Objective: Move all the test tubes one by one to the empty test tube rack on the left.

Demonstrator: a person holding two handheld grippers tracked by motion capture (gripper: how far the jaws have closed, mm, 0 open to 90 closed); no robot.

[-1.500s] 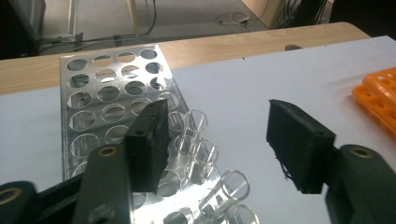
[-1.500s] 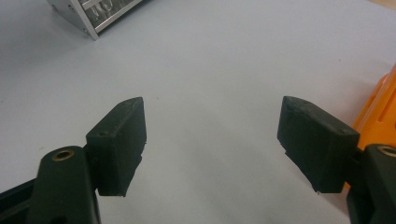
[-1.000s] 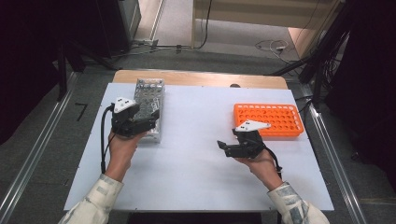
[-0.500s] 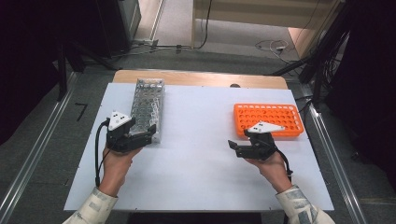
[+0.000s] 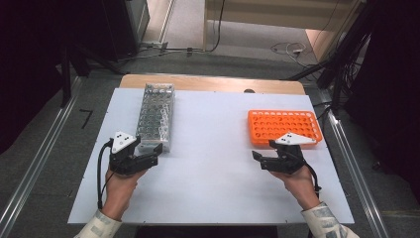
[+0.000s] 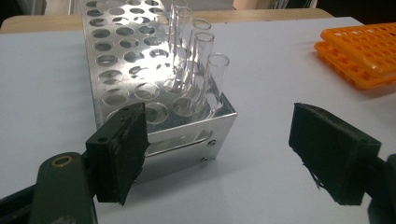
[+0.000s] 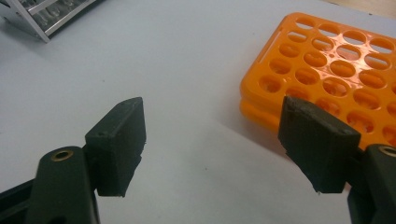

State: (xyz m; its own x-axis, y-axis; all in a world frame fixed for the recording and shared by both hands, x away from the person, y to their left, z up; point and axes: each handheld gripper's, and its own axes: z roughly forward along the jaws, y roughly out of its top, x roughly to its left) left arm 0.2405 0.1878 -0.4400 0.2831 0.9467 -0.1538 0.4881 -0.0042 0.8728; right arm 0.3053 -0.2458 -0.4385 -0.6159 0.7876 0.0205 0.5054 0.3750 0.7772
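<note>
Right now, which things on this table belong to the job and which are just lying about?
In the job:
- metal rack
- glass tubes standing in its near corner
- orange rack, holes unfilled
- left gripper, open, nothing held
- right gripper, open, nothing held

Lying about:
- floor cables behind the table

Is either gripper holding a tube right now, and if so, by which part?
Nothing is held. The left gripper and right gripper both stand open with nothing between the pads.

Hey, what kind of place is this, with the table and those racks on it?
Probably a lab or robotics recording room. A metal test-tube rack with glass tubes and an orange tube rack sit on a white table, with cables on the floor behind.
</note>
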